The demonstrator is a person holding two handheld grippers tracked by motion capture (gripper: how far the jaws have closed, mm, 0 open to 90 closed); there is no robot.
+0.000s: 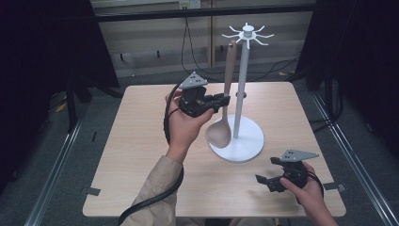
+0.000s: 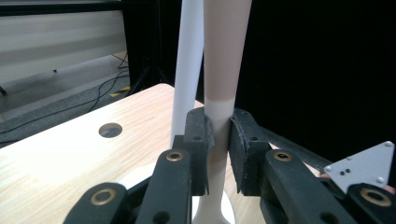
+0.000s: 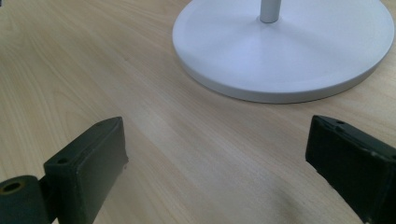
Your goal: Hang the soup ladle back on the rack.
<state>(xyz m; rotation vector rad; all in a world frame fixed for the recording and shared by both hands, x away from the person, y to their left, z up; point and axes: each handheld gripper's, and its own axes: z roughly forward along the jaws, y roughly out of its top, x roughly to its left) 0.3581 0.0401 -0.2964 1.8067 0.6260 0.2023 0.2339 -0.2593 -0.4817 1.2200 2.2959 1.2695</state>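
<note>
A beige spoon [image 1: 227, 89] hangs upright beside the white stand's pole [image 1: 241, 80], bowl down over the round base [image 1: 244, 141]. My left gripper [image 1: 225, 100] is shut on the spoon's handle [image 2: 218, 121], the pads pressing both sides of it. The top of the handle reaches near the hooks [image 1: 248, 34] at the stand's head. Low at the table's front right, my right gripper [image 1: 267, 181] stands open above bare wood, with nothing between its fingers [image 3: 86, 163]. The base [image 3: 285, 51] lies just ahead of it.
The light wooden table [image 1: 141, 155] has a small round hole [image 2: 110, 129] near its far edge. Dark curtains hang left and right, and cables lie on the floor behind. Metal rails run along both sides of the table.
</note>
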